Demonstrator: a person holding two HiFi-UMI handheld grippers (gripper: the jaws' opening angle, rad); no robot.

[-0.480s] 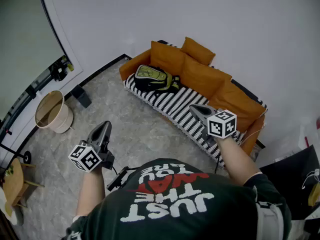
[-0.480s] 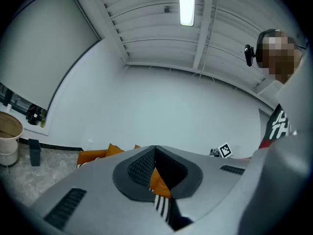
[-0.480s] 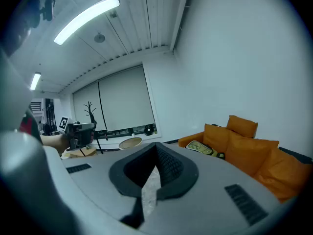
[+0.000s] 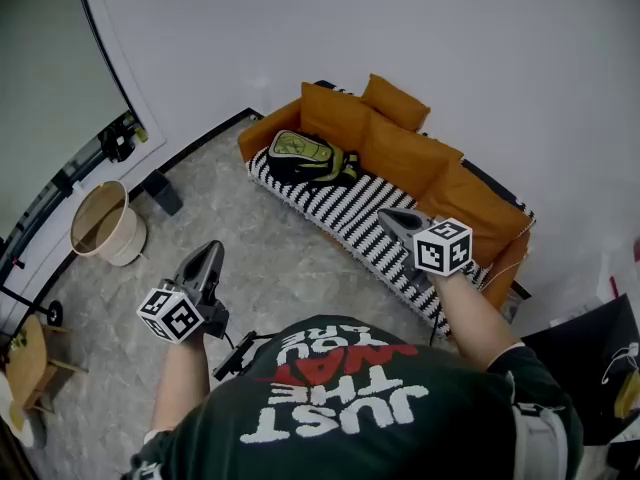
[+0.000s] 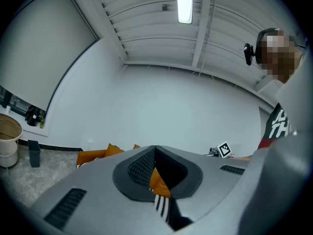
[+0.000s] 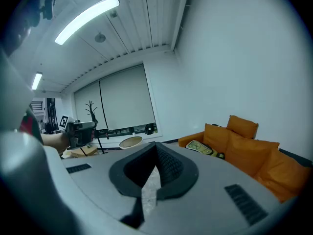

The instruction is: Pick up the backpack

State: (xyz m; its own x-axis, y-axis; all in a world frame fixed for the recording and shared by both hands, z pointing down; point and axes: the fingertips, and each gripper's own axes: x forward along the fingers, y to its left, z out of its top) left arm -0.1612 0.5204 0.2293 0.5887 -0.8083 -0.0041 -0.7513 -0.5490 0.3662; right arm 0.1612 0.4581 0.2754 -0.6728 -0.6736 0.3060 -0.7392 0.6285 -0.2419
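Both grippers held out in front of the person, nothing in either.
- Left gripper [image 4: 206,258]: jaws closed on each other. Its own view shows only the sofa past the jaw line.
- Right gripper [image 4: 390,216]: jaws closed and empty. It points slightly down over the striped seat cover [image 4: 345,218].

Task's thing: backpack [image 4: 305,156], black with a yellow-green front panel. It lies on the seat at the sofa's [image 4: 400,153] end nearest the floor bucket, leaning against the back cushion by the armrest. It is well apart from both grippers. The right gripper view shows it [image 6: 203,148] at the same end, flat on its back.

Handling (judgement):
- Soft fabric body, so it will sag and fold when lifted rather than keep its shape.
- Weight unknown. It looks partly filled, not bulging.
- Not fragile and not slippery.
- Best hold is probably a top loop or a shoulder strap, since closed jaws pinch webbing better than the broad panel.
- Straps seem to trail on the side toward the sofa's middle, but this is too small to confirm.

Containers:
- Backpack: cannot tell whether it is zipped shut.
- Beige bucket [image 4: 128,246] on the floor, well apart from the sofa. The inside looks bare brown and no contents can be made out.
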